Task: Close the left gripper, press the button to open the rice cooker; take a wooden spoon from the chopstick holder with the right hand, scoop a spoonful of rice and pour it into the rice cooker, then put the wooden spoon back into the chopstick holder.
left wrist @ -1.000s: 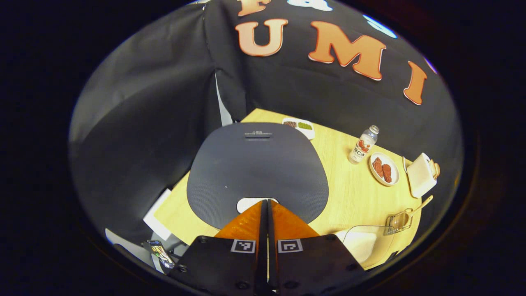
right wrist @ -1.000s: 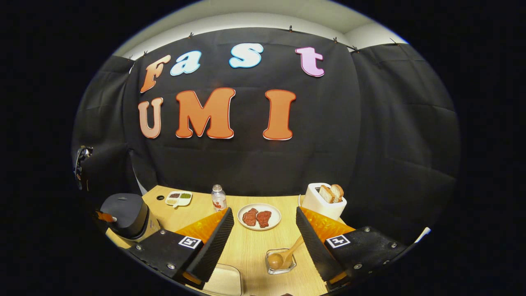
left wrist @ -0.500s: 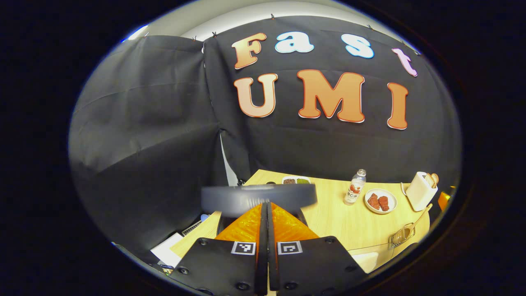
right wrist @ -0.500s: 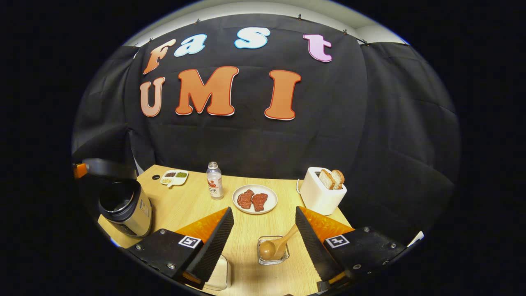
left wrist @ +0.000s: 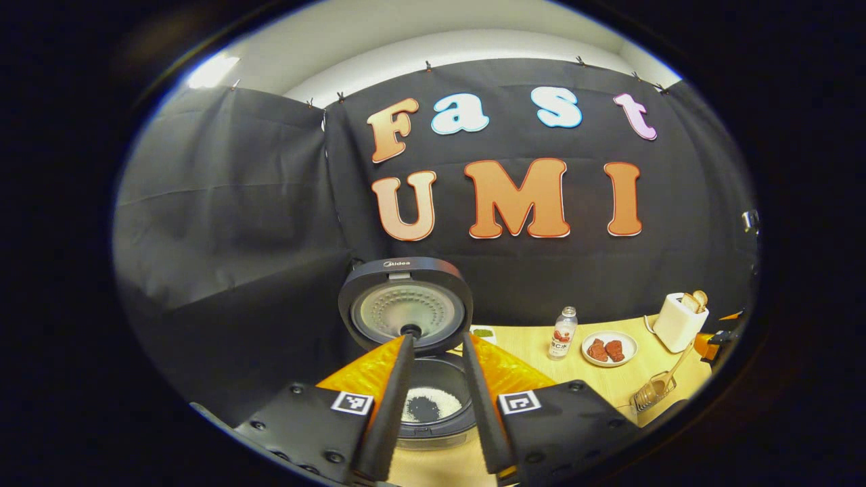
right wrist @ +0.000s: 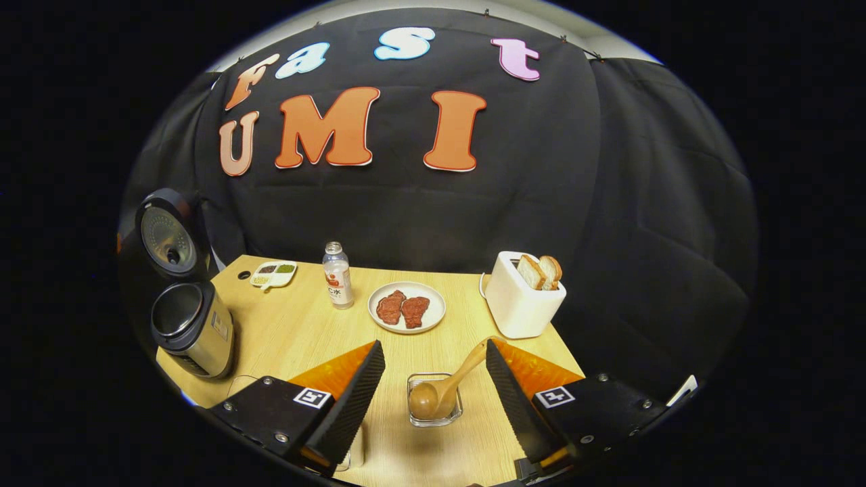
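Left tool (left wrist: 433, 406) has its fingers spread a little apart and grips nothing; it hangs just above the rice cooker (left wrist: 433, 406) on the table (left wrist: 609, 385). In the left gripper view the cooker's lid (left wrist: 406, 308) stands upright and open behind the pot, and white rice with a dark patch lies at the bottom of the pot, seen between the fingers. To the right of the cooker stand a bottle (left wrist: 563, 333), a plate of meat (left wrist: 607, 350) and a toaster (left wrist: 680, 321). Nearer than the toaster sits the clear chopstick holder (left wrist: 651, 392) with the wooden spoon (left wrist: 676, 365) leaning out of it.

Right tool (right wrist: 433, 379) is spread wide and holds nothing. In the right gripper view the chopstick holder (right wrist: 435, 400) sits between its fingers, with the wooden spoon (right wrist: 446, 385) bowl-down inside and its handle tilted toward the right finger (right wrist: 511, 392), very close to it; whether they touch I cannot tell. The rice cooker (right wrist: 193, 328) stands well to the left of the holder at the table (right wrist: 304, 325) edge, lid (right wrist: 166, 233) raised. Beyond the holder are the plate of meat (right wrist: 406, 308), the bottle (right wrist: 337, 276), the toaster (right wrist: 522, 301) with bread slices, and a small divided dish (right wrist: 272, 272).
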Available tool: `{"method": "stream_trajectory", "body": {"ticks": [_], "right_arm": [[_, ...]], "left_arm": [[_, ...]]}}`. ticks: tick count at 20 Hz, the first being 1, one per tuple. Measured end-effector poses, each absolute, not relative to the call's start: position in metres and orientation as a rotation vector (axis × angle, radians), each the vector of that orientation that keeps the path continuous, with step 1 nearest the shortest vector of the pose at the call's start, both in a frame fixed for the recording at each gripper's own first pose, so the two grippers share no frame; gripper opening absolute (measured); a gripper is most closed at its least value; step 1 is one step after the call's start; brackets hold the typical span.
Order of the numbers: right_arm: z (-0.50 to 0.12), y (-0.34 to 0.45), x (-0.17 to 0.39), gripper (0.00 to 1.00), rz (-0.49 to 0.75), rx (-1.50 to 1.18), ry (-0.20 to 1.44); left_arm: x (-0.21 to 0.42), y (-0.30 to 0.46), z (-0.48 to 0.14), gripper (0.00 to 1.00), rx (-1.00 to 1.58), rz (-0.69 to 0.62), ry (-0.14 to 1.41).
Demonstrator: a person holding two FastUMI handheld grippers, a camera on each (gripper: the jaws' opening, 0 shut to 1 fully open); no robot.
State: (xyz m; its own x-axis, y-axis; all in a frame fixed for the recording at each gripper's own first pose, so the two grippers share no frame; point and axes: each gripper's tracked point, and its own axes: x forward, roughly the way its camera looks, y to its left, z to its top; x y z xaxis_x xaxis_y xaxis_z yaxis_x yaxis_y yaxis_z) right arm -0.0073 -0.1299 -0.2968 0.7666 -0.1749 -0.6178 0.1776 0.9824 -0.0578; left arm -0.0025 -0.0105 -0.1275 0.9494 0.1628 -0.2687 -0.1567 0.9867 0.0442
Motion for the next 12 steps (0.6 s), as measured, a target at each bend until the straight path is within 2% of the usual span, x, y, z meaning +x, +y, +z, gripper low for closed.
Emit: {"method": "stream_trajectory", "body": {"ticks": [2, 4, 8, 10, 11, 12], "right_arm": [[-0.306, -0.133, -0.01, 0.94, -0.196, 0.025, 0.692], [-0.315, -0.139, -0.014, 0.94, -0.204, 0.044, 0.712], [-0.332, -0.149, -0.023, 0.92, -0.211, 0.079, 0.75], [-0.34, -0.153, -0.028, 0.92, -0.207, 0.091, 0.764], [-0.344, -0.157, -0.03, 0.91, -0.209, 0.092, 0.768], [-0.349, -0.161, -0.033, 0.91, -0.211, 0.096, 0.779]], "left_arm": [[-0.008, -0.013, -0.123, 0.66, 0.038, 0.178, 0.256], [-0.013, -0.014, -0.12, 0.85, 0.046, 0.197, 0.238], [-0.018, -0.024, -0.113, 0.82, 0.062, 0.229, 0.2], [-0.023, -0.023, -0.103, 0.85, 0.081, 0.257, 0.171], [-0.024, -0.025, -0.099, 0.96, 0.088, 0.267, 0.16], [-0.026, -0.028, -0.097, 0.97, 0.093, 0.271, 0.153]]}}
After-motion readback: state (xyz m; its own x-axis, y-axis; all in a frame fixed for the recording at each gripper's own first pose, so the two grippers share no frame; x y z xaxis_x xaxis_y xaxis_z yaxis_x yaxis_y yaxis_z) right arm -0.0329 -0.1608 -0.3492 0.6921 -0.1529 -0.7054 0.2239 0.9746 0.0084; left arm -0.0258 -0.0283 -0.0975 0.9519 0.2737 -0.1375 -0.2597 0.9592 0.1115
